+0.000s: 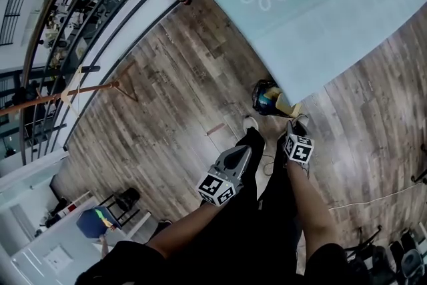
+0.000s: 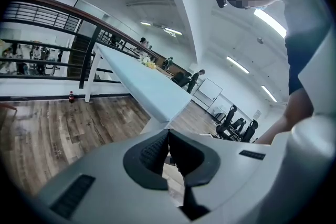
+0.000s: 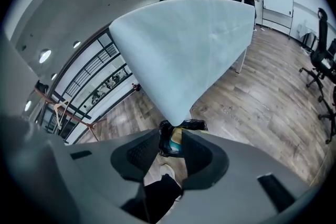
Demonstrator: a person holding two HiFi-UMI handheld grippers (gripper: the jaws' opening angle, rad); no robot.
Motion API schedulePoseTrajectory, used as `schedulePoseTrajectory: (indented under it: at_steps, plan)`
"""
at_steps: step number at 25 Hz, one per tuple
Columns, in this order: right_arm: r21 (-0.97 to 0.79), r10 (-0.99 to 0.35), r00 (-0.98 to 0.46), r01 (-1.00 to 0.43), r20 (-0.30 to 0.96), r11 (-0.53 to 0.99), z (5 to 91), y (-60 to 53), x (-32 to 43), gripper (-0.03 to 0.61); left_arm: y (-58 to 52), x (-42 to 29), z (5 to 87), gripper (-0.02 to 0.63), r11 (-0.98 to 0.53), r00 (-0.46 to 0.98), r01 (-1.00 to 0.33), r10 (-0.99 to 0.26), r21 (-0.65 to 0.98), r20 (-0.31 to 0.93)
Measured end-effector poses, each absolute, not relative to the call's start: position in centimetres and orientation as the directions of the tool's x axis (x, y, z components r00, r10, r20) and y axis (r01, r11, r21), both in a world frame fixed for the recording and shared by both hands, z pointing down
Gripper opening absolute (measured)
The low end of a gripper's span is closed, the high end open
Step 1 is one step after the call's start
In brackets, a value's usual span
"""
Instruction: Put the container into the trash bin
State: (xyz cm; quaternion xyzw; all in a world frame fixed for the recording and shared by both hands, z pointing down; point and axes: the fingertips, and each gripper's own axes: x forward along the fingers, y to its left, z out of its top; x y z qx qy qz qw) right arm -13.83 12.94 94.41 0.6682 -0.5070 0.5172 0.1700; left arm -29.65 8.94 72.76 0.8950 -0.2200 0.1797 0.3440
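Observation:
The trash bin (image 1: pixel 266 97), lined with a black bag, stands on the wood floor at the corner of the table. A tan container (image 1: pixel 288 105) lies at the bin's right rim, and yellow and teal items show inside the bin (image 3: pixel 175 142). My right gripper (image 1: pixel 292 125) hangs just short of the bin, pointing steeply down at it. In the right gripper view its jaws (image 3: pixel 172 135) stand open with nothing between the pads, the bin showing through the gap. My left gripper (image 1: pixel 245 149) is lower left by my legs; its pads (image 2: pixel 168 136) meet at the tips and hold nothing.
A table with a pale blue daisy-print cloth (image 1: pixel 300 3) fills the upper right. A black railing (image 1: pixel 100 17) runs along the left, and a wooden stand (image 1: pixel 80 87) stands by it. My shoe (image 1: pixel 251 122) is beside the bin. Office chairs (image 3: pixel 320 60) stand far right.

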Motion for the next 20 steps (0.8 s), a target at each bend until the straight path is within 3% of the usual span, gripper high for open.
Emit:
schedulePoseTrajectory:
  at_steps: [13,20]
  plan:
    - [-0.307,-0.535,-0.052,-0.864,0.843,-0.399,91.2,13.6,-14.7,0.127,9.7,-29.6,71.7,0.015,-0.674,0.839,-0.519,-0.286,0.525,0.463]
    - [-0.333,-0.614,-0.053,-0.875,0.787,-0.350,84.5,13.8,-16.2,0.127,9.1,-29.2,69.4,0.015,-0.720,0.864,-0.472,-0.262,0.509,0.430]
